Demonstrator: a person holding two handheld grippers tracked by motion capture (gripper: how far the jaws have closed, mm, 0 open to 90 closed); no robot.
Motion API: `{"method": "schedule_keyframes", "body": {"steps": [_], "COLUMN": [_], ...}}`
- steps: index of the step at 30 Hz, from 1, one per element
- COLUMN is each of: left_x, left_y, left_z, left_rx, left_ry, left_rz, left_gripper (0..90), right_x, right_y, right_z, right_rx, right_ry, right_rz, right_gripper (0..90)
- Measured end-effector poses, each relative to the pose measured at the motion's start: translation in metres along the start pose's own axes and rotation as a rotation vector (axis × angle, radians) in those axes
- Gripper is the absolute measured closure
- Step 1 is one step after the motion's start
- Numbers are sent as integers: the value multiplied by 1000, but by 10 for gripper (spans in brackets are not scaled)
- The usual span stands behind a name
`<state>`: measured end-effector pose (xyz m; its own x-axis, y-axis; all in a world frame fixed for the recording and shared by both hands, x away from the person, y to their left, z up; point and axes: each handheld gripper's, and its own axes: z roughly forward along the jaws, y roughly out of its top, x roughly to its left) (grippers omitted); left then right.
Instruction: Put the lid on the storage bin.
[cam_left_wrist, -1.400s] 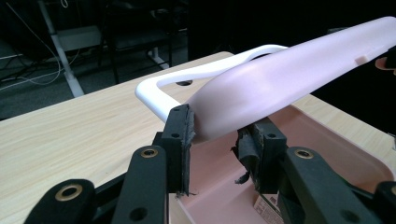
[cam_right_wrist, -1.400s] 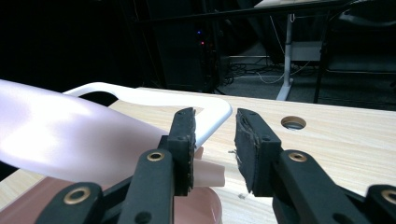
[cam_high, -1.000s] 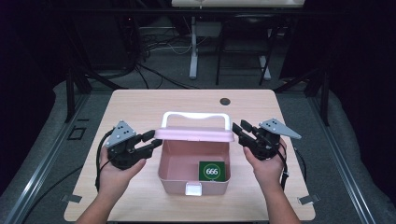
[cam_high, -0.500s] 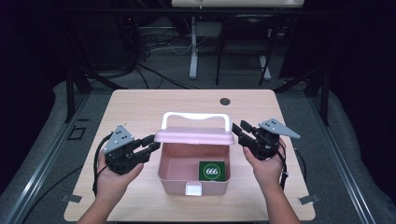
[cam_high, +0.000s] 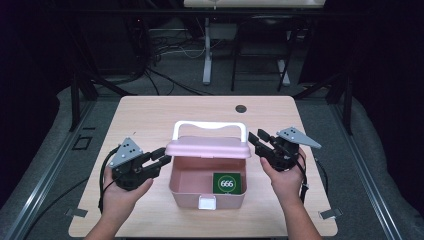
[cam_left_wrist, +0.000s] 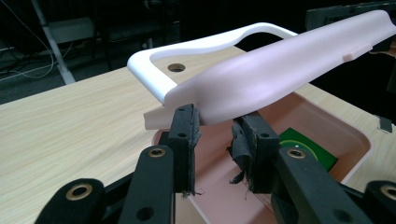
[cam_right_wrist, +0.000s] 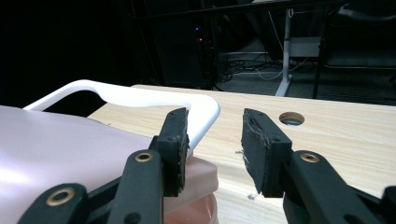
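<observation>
My left gripper (cam_high: 161, 159) jaws just closed in; they now straddle the lid (cam_high: 207, 147) edge at 9 o'clock of the pink box (cam_high: 192, 184), but I can't tell if the pads bite. It also dropped slightly since a second ago. Right gripper (cam_high: 256, 141) stands spread at the lid's 3 o'clock, gripping nothing. Lid half-raised, handle (cam_high: 210, 125) at 12. Table (cam_high: 145, 115) open all round.

a dim lab: bare test table (cam_high: 150, 115), floor cables (cam_high: 165, 50), desk legs (cam_high: 207, 50) behind
</observation>
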<state>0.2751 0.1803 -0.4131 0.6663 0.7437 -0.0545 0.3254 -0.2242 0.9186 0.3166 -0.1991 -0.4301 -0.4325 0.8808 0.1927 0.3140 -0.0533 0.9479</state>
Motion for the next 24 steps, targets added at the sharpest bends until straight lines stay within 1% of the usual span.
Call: {"method": "schedule_keyframes", "body": {"steps": [5, 13, 17, 24], "left_x": [-1, -4, -4, -6], "left_y": [-4, -10, -12, -19], "left_z": [-1, -3, -6, -7], "left_rx": [4, 3, 10, 9], "left_ry": [-4, -8, -12, -15], "left_rz": [-2, -6, -2, -12], "left_gripper": [686, 687, 688, 689], "right_x": [-1, 0, -1, 0], "right_y": [0, 0, 0, -1], "right_z": [0, 1, 1, 1], "right_rx": [8, 6, 3, 7], "right_ry": [-1, -2, -4, -4], "right_rz": [2, 1, 5, 2], "right_gripper": [600, 599, 600, 600]}}
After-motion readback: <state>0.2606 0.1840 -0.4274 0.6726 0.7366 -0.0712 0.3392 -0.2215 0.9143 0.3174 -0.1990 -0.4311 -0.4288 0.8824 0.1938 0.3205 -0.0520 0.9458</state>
